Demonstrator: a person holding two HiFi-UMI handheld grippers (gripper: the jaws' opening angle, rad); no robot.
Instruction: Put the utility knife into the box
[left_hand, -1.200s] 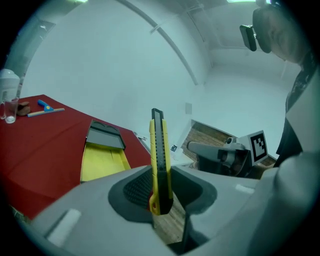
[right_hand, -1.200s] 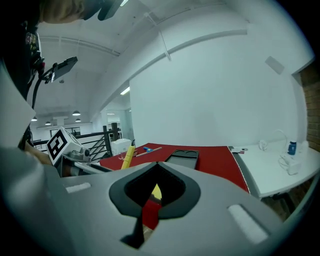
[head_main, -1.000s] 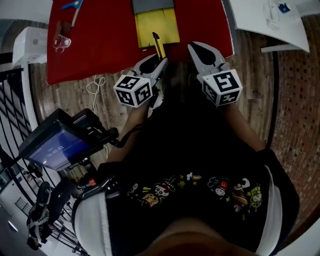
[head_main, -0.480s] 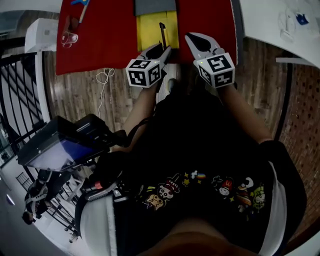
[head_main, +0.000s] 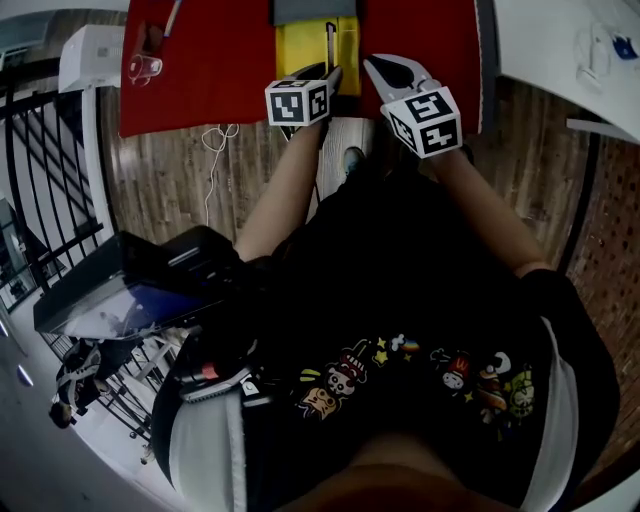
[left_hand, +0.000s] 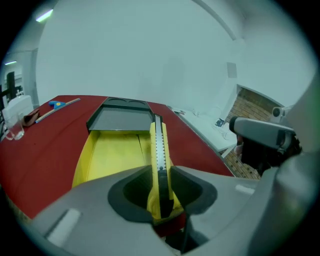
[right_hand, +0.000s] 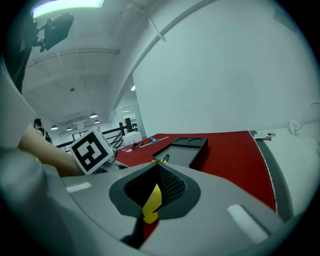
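A yellow utility knife (left_hand: 159, 150) with a black slider sticks forward out of my left gripper (left_hand: 160, 175), which is shut on its handle. In the head view the left gripper (head_main: 333, 74) is at the near edge of the red table and the knife (head_main: 329, 42) reaches over the open yellow box (head_main: 298, 48). From the left gripper view the knife's tip hangs above the box's (left_hand: 107, 152) right wall. My right gripper (head_main: 377, 64) is just right of it, shut and holding nothing (right_hand: 159, 167).
A dark grey tray (left_hand: 120, 117) adjoins the far end of the box. A clear cup (head_main: 146, 68) and a blue-tipped tool (left_hand: 60, 104) lie far left on the red table (head_main: 210, 60). A white table (head_main: 555, 40) stands right, a black railing (head_main: 50, 160) left.
Both grippers have moved forward to the red table's near edge. The knife, still in the left gripper, now reaches over the yellow box.
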